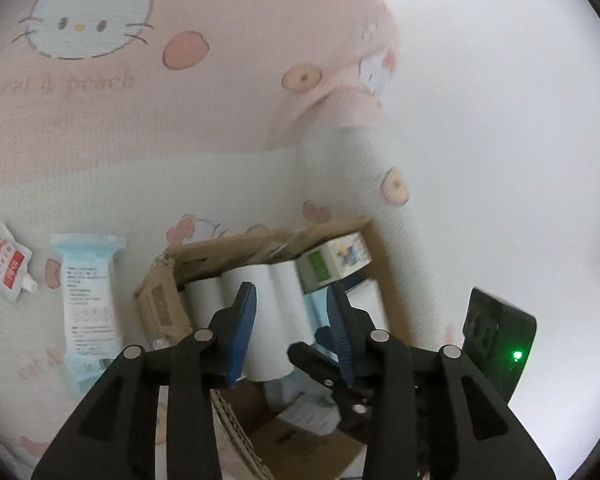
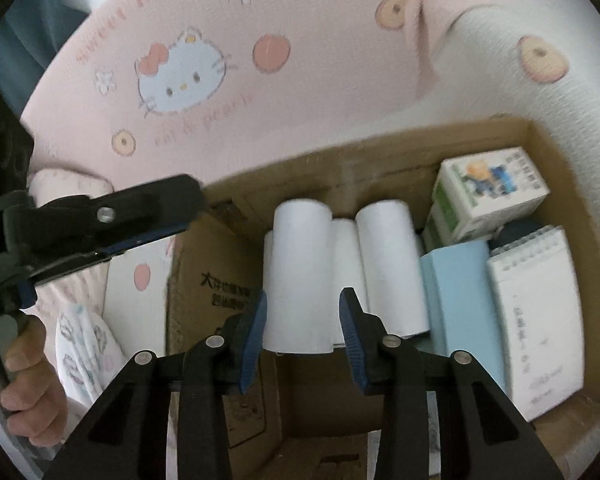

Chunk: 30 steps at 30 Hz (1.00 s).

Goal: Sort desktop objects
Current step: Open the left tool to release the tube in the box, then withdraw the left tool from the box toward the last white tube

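Step in hand, as I judge it: packing white paper rolls into the cardboard box (image 2: 204, 288), which is your landmark.

Right gripper (image 2: 303, 326): you hold it over the box's near end. Its blue fingers (image 2: 256, 336) bracket the nearest white roll (image 2: 300, 276). The left pad sits at the roll's edge, but a gap shows at the right pad, so I read the fingers as apart, not clamped. The roll lies on its side inside the box, touching two more rolls behind it.

Left gripper (image 1: 290, 320): it hangs above the box, fingers apart, nothing between them.

Next move, a judgement: lift the right gripper clear of the box. Then fetch one of the things outside it.

Views differ. Only the left view shows what lies outside the box: a pale blue packet (image 1: 90, 304) beside its left wall, and a red-and-white pouch (image 1: 6, 266) further left. Only the right view shows the box's right side: a blue box (image 2: 458, 300), a white notepad (image 2: 536, 320) and a small carton (image 2: 488, 196). It also shows your hand (image 2: 28, 384).
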{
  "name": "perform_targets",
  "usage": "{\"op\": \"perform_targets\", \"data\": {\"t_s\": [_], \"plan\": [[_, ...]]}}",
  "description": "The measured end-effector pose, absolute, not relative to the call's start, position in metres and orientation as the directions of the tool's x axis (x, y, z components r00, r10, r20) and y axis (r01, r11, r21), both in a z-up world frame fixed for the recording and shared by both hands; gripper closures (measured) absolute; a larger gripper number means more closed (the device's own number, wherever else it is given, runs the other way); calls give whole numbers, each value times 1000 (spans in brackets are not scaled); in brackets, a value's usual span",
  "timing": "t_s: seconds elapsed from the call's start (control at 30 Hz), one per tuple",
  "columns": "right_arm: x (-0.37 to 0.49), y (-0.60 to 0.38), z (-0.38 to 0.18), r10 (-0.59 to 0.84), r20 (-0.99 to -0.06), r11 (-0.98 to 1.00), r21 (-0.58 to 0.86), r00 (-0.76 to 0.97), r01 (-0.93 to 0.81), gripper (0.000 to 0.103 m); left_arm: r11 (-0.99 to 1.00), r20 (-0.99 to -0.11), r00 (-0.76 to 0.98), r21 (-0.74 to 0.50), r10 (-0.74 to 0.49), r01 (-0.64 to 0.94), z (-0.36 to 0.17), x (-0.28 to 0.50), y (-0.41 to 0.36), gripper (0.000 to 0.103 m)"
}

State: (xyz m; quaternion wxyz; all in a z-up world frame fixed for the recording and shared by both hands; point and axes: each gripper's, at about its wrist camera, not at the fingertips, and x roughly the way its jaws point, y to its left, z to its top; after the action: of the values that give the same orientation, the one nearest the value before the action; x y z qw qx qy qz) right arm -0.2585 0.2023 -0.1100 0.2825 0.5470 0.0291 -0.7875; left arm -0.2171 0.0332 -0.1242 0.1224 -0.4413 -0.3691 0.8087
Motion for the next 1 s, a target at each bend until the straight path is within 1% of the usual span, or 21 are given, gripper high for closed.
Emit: {"op": "perform_targets", "data": {"t_s": [0.07, 0.1, 0.13, 0.17, 0.2, 0.3, 0.4, 0.57, 0.67, 0.77, 0.9, 1.0], "plan": [[-255, 204, -100, -421, -868, -840, 264, -262, 475, 61, -680, -607, -592, -722, 531, 130, -123, -212, 26, 62], [-253, 205, -94, -421, -863, -844, 259, -279, 470, 56, -675, -599, -598, -727, 532, 127, -122, -210, 23, 63], [-250, 206, -89, -419, -859, -846, 253, -293, 469, 52, -668, -585, -614, -734, 531, 121, -121, -206, 20, 74], [-247, 208, -84, -418, -855, -847, 244, -307, 473, 50, -667, -582, -619, -735, 528, 122, -120, -203, 16, 92], [-244, 209, -79, -412, -854, -847, 231, -317, 479, 47, -666, -580, -619, -736, 529, 121, -120, -201, 15, 96], [-235, 204, -70, -381, -861, -856, 191, -337, 481, 39, -660, -563, -626, -744, 539, 102, -121, -191, 10, 97], [-221, 212, -63, -362, -865, -853, 158, -347, 497, 39, -683, -577, -618, -726, 535, 86, -122, -182, 10, 98], [-208, 188, -61, -309, -876, -844, 73, -370, 531, 38, -733, -592, -617, -679, 518, 36, -124, -160, 0, 97], [-194, 177, -57, -283, -877, -819, 10, -389, 573, 38, -788, -609, -630, -616, 482, -8, -128, -141, -13, 97], [-178, 162, -58, -270, -881, -782, -35, -389, 623, 38, -846, -660, -631, -534, 409, 9, -139, -122, -31, 97], [-153, 152, -60, -315, -863, -755, -24, -395, 656, 38, -867, -688, -627, -497, 366, 40, -154, -104, -65, 97], [-141, 151, -61, -338, -856, -785, 28, -390, 618, 38, -871, -690, -639, -488, 341, 62, -161, -89, -87, 97]]}}
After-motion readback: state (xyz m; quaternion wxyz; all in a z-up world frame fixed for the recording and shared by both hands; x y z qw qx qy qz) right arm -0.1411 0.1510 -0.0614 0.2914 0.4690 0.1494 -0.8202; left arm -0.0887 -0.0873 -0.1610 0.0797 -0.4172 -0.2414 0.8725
